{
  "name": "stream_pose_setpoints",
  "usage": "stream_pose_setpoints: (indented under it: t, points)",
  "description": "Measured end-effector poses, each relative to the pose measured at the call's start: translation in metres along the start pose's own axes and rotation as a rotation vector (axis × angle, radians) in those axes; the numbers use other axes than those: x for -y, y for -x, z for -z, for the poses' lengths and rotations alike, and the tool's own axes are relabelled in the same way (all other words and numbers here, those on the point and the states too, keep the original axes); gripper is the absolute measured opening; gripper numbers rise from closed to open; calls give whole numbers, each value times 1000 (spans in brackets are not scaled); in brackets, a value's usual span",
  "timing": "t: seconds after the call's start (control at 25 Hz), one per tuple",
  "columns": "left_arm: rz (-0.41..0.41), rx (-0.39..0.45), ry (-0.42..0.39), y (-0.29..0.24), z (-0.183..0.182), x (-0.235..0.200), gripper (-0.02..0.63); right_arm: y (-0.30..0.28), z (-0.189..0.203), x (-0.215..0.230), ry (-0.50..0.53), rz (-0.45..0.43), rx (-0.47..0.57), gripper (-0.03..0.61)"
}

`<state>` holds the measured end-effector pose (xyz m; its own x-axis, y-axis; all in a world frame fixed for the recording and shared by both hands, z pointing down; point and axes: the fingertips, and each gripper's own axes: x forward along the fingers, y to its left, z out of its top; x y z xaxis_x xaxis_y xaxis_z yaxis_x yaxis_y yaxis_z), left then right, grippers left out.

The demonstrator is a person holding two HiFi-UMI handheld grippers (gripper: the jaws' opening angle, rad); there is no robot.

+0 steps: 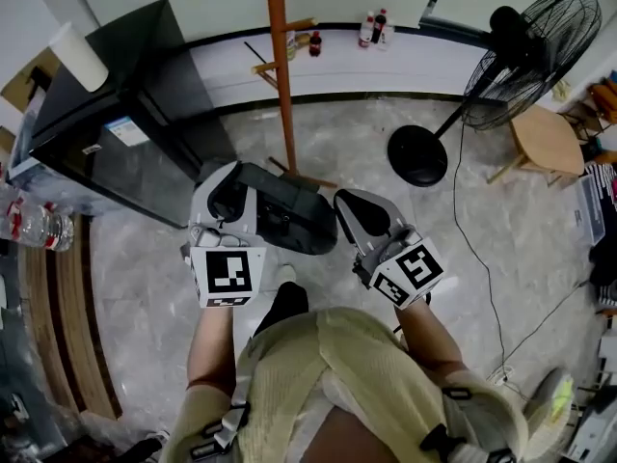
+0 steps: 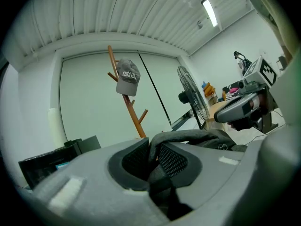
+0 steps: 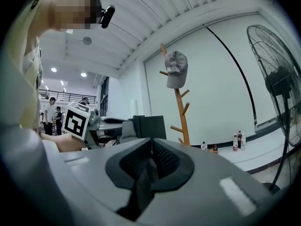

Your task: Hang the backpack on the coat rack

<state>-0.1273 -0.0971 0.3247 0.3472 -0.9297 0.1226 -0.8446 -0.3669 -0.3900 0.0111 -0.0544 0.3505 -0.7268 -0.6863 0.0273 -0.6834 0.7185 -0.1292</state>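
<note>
A dark backpack [image 1: 289, 210] hangs between my two grippers above the floor, in front of the person's legs. My left gripper [image 1: 231, 183] is shut on a padded black strap [image 2: 188, 138] that runs from its jaws [image 2: 153, 150] to the right. On the backpack's right side, my right gripper [image 1: 349, 208] is shut, and a thin dark strap [image 3: 140, 192] runs down out of its jaws [image 3: 151, 157]. The wooden coat rack [image 1: 281, 66] stands straight ahead by the wall. A grey cap [image 2: 127, 83] hangs on an upper peg of the rack [image 3: 181, 112].
A black cabinet [image 1: 125, 123] stands at the left. A standing fan [image 1: 530, 56] with a round base [image 1: 417, 154] and a floor cable is at the right, with a wooden stool [image 1: 545, 143] beside it. Bottles [image 1: 376, 27] line the far wall.
</note>
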Motion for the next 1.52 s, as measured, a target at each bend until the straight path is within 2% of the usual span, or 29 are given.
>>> stream_pose_setpoints:
  t: [0.52,0.76,0.96,1.24,1.52]
  points:
    - [130,4,-12,-70,28,-52,52,-74,-2,22,21,101,-8,10]
    - [154,1,-39,-93,30,-59,52,-90,-5,30,36,106,-25,11]
    - [130,-12,-41,-109,26,-68,52,-96,-13,43,31,75,-23,28]
    - [89,-66,-20,-120,40,-72,52,-93,-27,72,2,30,20,44]
    - [52,-104,-10,-130,43,-77,52,-89,-32,95,-30,-39,10,103]
